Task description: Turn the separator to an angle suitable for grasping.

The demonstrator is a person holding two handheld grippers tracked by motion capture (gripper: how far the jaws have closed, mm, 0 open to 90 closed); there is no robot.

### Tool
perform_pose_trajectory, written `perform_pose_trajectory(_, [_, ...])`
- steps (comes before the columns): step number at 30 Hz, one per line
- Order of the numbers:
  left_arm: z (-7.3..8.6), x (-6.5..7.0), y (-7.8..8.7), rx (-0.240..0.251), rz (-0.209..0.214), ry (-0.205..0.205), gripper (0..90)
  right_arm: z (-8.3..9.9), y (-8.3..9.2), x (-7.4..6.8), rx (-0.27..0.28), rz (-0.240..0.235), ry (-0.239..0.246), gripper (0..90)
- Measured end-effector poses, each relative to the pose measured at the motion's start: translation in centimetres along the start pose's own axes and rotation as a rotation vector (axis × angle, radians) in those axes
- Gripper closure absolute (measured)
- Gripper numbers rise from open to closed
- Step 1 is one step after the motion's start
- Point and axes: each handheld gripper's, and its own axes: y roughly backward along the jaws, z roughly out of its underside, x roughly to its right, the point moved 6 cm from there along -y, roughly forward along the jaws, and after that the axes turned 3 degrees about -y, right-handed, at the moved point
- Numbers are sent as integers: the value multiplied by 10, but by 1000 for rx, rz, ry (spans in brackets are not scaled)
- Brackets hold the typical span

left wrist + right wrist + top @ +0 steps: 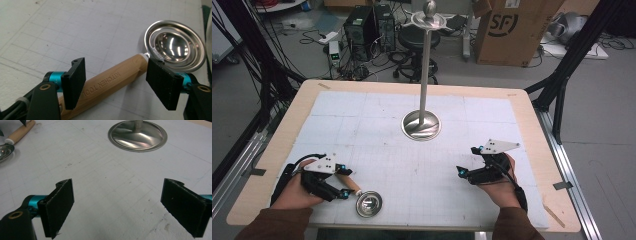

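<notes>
A kitchen tool lies on the white gridded mat [377,115] at the front left. It has a wooden handle [351,184] [112,80] marked KITCHEN TOOL and a round steel bowl [368,204] [175,46]. My left gripper [343,181] [117,82] is open, its jaws standing either side of the handle. The right-hand pad [162,82] is clear of the wood. My right gripper [467,160] [117,207] is open over bare mat at the front right, with nothing between its jaws. The right gripper view shows the tool's handle [21,131] at its top left.
A steel stand rises from a round base [421,125] [137,135] at the mat's middle, its thin pole [426,75] topped by a small dish [428,20]. The wooden table's rim [532,115] frames the mat. Beyond it are computers, cables and a cardboard box [512,30].
</notes>
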Motion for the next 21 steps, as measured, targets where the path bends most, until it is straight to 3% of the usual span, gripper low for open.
perform_pose_trajectory(3, [0,1,-6,-20,-8,-2,312,0,0,1,-2,2,5,103])
perform_pose_trajectory(12, [-3,0,-7,-9,-3,15,357,0,-2,1,-6,4,3,103])
perform_pose_trajectory(21, [-8,-9,-22,-18,-123,48,399,0,-3,1,-7,6,7,103])
